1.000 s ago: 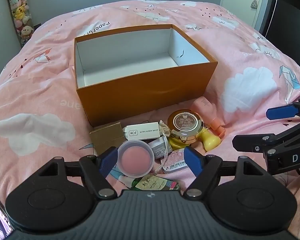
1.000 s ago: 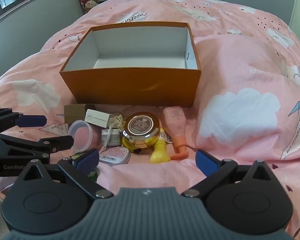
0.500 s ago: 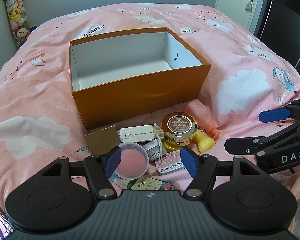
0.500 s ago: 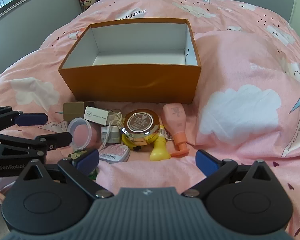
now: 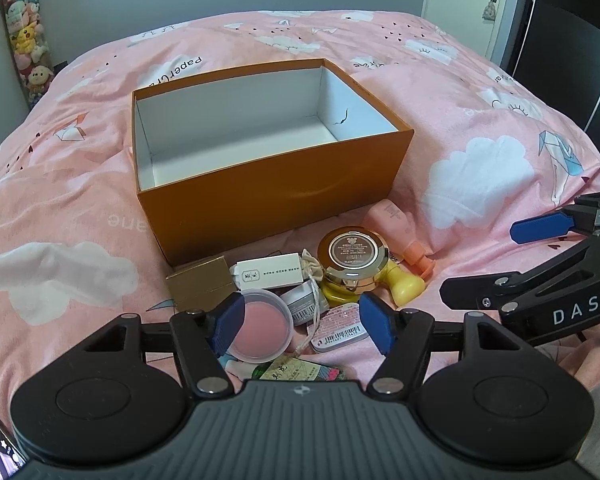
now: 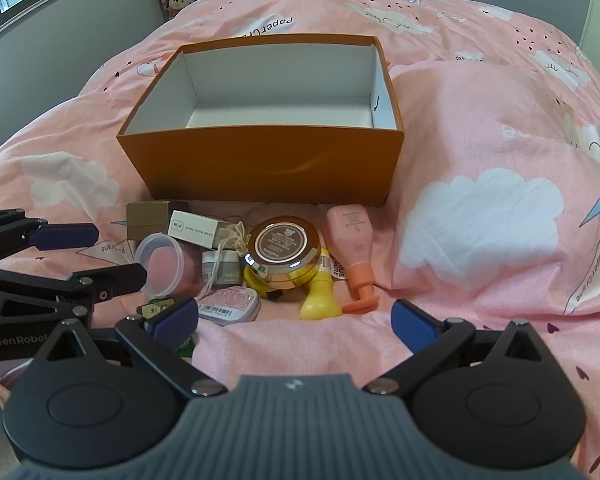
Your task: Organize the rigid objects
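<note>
An open orange box (image 5: 284,196) with a bare white inside stands on the pink bedspread. In front of it lies a cluster: a gold round compact (image 5: 352,248), a pink bottle (image 5: 396,224), a yellow bottle (image 5: 406,290), a white carton (image 5: 270,274), a brown carton (image 5: 200,284), a pink tub (image 5: 264,330) and a barcoded tin (image 5: 338,328). My left gripper (image 5: 302,320) is open over the tub and tin, its left finger beside the tub. My right gripper (image 6: 296,320) is open over bare bedspread, just short of the yellow bottle (image 6: 320,300).
A green packet (image 5: 296,372) lies under the left gripper's body and a small grey jar (image 5: 300,304) sits among the cluster. The right gripper (image 5: 504,262) hangs close on the right. Bedspread stretches all around the box (image 6: 260,168). Plush toys stand in the far corner.
The left gripper's jaws have narrowed slightly around the tub and tin, and its view has shifted a little. The right gripper has stayed still.
</note>
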